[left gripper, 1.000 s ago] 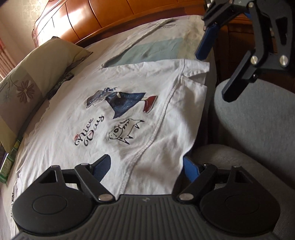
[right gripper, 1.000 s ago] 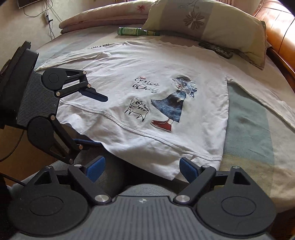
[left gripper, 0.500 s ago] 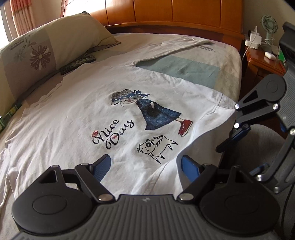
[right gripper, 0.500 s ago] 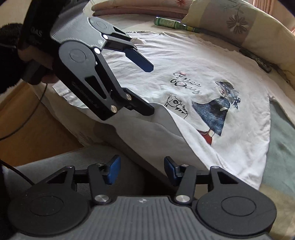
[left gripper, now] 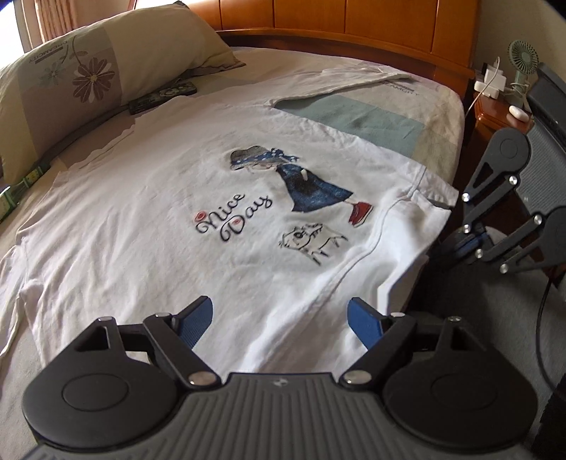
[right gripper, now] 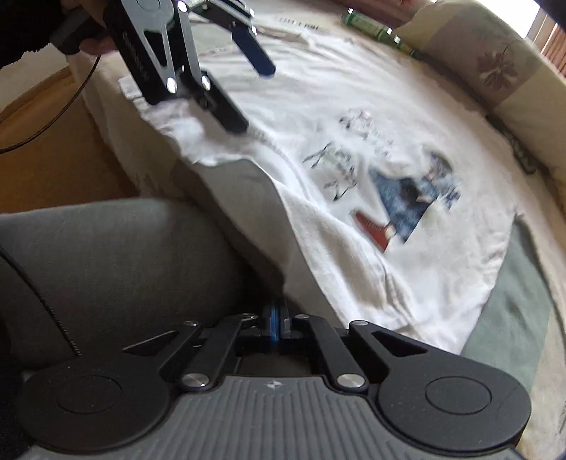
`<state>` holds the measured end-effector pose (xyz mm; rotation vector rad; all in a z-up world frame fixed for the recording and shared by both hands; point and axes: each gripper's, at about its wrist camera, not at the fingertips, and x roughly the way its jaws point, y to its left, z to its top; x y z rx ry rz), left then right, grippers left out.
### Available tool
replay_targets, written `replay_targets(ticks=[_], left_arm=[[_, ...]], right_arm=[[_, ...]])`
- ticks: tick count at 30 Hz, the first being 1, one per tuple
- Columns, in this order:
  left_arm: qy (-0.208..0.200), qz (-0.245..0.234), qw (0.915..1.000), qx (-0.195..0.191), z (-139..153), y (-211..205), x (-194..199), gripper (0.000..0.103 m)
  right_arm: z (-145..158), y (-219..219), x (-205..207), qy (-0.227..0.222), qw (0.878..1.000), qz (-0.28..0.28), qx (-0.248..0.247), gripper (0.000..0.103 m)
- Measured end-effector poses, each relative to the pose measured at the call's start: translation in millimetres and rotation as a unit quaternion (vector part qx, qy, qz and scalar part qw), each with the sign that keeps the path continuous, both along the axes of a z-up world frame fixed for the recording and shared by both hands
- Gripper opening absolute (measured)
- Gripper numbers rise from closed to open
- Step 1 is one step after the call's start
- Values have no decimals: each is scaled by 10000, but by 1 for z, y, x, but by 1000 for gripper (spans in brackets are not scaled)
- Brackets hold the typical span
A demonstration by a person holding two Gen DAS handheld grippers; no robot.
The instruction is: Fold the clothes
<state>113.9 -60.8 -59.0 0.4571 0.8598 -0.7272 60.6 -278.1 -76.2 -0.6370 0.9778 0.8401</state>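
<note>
A white long-sleeved shirt (left gripper: 177,219) printed with "Nice Day", a girl and a cat lies flat on the bed, its hem hanging over the near edge. My left gripper (left gripper: 279,308) hovers open just above the hem, nothing between its blue pads. In the right wrist view that left gripper (right gripper: 254,97) stands over the shirt's (right gripper: 353,159) far hem corner. My right gripper (right gripper: 276,311) is shut at the hem's edge, where the cloth runs down into its pads. Seen from the left wrist, the right gripper (left gripper: 463,246) sits at the hem's right corner.
A flowered pillow (left gripper: 88,70) and a dark remote (left gripper: 162,95) lie at the head of the bed below the wooden headboard (left gripper: 353,32). A green bottle (right gripper: 378,32) lies near the pillow. A nightstand (left gripper: 495,109) with a fan stands right. A person's grey trouser leg (right gripper: 123,254) is against the bed edge.
The right gripper closed from wide open to shut at the hem edge and sank lower. The left gripper shifted along the hem and rolled, staying open.
</note>
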Motion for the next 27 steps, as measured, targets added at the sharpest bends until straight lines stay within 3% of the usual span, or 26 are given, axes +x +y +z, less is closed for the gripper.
replay_targets(ticks=[2,5,8,9,11,15,17,21,22,27], left_arm=[[-92,115,9999,10,1,15,-2,84],[-30,640,9979,59,-6,42,6,84],[296,1207,9922,-84,-23,71,12,84],[379,1379,9897,-53,-29,78,12,84],[430,1573,9866,-104,-40,92,1,85],[325,1604,9864,-160,-42,112,-27,90],[307,1589,9867,-159,-42,119,-38,90],[413,1290,9905,248,-35,121,-47,90],[467,1249,9904,363,-33,120,-48,89],[9,1178,9921,-421,-10,91,-22,90]], right_arm=[[6,-6,-5,11,10000,22,92,3],[31,-20,-2,-120,9974,-188,687,16],[51,-35,19,-359,9872,-839,1306,40],[52,-38,28,-426,9829,-1085,1423,54],[49,-40,50,-541,9733,-1592,1564,58],[17,-29,87,-498,9670,-2087,1371,58],[-3,-24,90,-306,9726,-2066,1018,59],[-7,-40,68,-592,9760,-2010,593,83],[-4,-44,65,-574,9757,-2055,491,83],[17,-35,56,-873,9718,-2076,699,83]])
